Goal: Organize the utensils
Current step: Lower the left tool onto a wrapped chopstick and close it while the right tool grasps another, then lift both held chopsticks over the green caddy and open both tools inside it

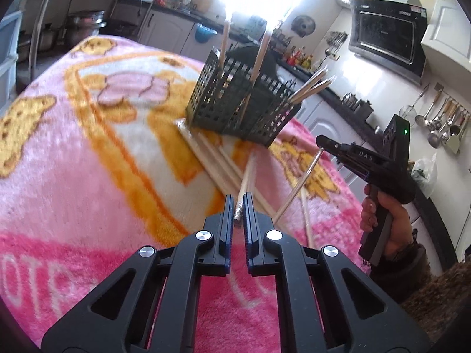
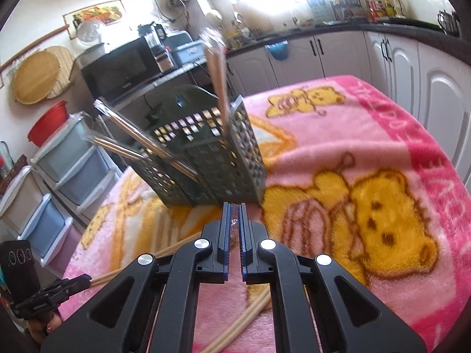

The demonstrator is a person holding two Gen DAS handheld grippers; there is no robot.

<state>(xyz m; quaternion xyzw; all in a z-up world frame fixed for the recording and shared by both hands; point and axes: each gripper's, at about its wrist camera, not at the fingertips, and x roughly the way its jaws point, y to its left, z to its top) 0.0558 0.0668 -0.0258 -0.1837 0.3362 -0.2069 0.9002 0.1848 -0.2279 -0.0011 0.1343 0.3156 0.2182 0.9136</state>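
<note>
1. Left claw: mine, clenched on the end of one wrapped chopstick pair; its far end slopes down to the blanket.
2. Right claw: mine, clenched on a second chopstick pair. The left view shows it hanging slantwise from the tip, lower end down among the loose ones. In its own view only a wrapped end shows between the pads.
3. Hand: grips the right claw's handle, dark sleeve at the wrist.
4. Basket: dark, slotted, several compartments; stands on the blanket past both claws, a flat wooden piece under its near edge.
5. Basket contents: two pairs upright in the left part, two pairs leaning out over the right rim.
6. Loose chopsticks: lying on the blanket between basket and claws; more beneath the right claw.
7. Blanket: pink, bear pattern, covers the bench.
8. Surroundings: kitchen cabinets, microwave, hanging ladles.
</note>
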